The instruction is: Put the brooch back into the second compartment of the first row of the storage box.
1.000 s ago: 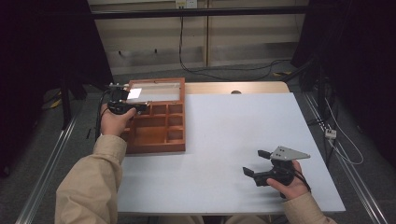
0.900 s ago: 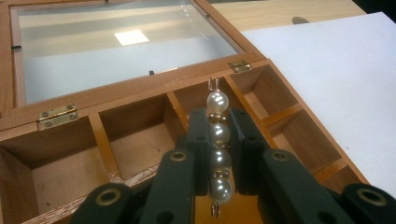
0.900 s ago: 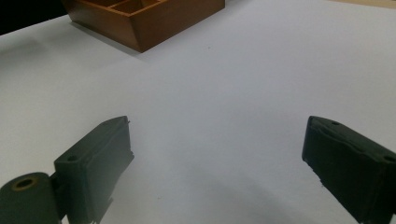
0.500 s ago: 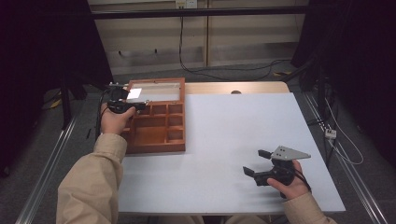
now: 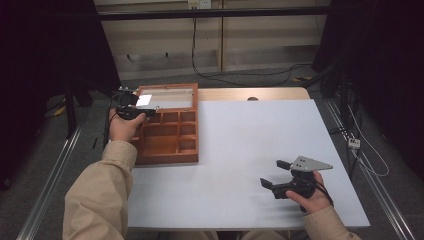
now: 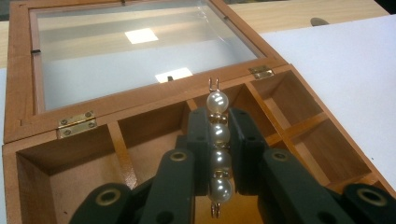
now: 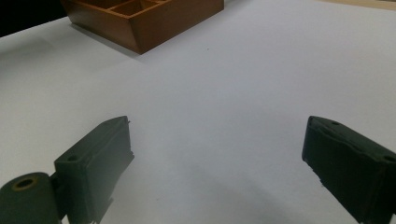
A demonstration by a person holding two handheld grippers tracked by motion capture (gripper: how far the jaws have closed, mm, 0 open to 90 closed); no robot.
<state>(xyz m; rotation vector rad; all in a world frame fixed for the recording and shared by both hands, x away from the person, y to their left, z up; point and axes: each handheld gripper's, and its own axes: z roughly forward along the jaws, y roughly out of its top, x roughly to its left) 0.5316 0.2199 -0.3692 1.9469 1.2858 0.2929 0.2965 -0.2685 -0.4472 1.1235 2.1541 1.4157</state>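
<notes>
Right gripper [image 5: 274, 176]: you hold it low over the bare white table [image 5: 250, 140], at the near right, well apart from the box. Its jaws stand wide open with nothing between them.
Change: compared with one second ago, almost nothing moves; both your hands stay in the same places. I judge that you pause over the box before the release, not that you travel.
Left gripper [image 6: 218, 154]: its jaws are closed on a short pearl string [image 6: 218, 140], which stands upright between the pads.
Pearl string: it hangs above the back row of the wooden box [image 5: 167, 132], not yet inside a compartment.
Box compartments: those which I can see look empty.
Lid [image 6: 135, 51]: it is open and leans back on brass hinges, with a glass pane.
</notes>
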